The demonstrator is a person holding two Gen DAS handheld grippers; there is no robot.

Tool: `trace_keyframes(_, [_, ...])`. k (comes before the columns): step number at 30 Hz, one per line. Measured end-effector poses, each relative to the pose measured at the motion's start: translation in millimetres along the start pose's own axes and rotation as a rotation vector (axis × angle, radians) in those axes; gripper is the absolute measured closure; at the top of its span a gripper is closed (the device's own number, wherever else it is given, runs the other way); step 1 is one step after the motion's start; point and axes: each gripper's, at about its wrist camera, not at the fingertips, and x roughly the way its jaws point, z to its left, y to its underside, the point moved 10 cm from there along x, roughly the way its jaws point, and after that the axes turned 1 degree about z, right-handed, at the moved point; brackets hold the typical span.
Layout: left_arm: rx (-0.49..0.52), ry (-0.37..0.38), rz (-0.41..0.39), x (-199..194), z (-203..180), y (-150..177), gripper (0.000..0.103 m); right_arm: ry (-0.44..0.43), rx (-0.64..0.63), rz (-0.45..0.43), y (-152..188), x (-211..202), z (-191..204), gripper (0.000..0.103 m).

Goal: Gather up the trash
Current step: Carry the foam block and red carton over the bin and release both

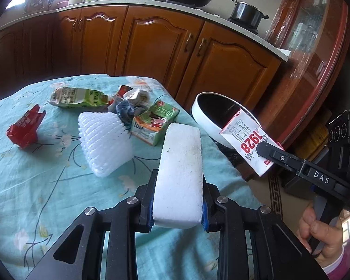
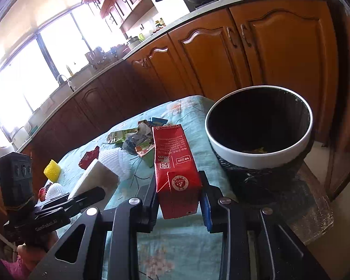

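Trash is mostly uncollected; left gripper [image 1: 178, 200] clamps a foam block [image 1: 180, 172], right gripper [image 2: 178, 204] a milk carton [image 2: 175, 170], short of the bin [image 2: 259, 156]; wrappers [image 1: 25, 128] litter the table [image 1: 35, 186].

Pale turquoise tablecloth [image 1: 35, 186] with a branch-and-blossom print; white foam block [image 1: 178, 175]; red-and-white milk carton [image 2: 175, 163]; white-rimmed, black-lined trash bin [image 2: 259, 156]; orange-brown wooden cabinets [image 1: 151, 46].
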Motion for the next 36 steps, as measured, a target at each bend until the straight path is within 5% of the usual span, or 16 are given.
trace_keyframes(29, [0.160,0.037,0.081,118,-89,-78,0.075,0.198,0.043,-0.053,-61,-6,-90,0.073])
trace_keyframes(36, [0.131,0.048,0.106,154,-92,-101,0.075,0.234,0.020,-0.020,-77,9,-108,0.073])
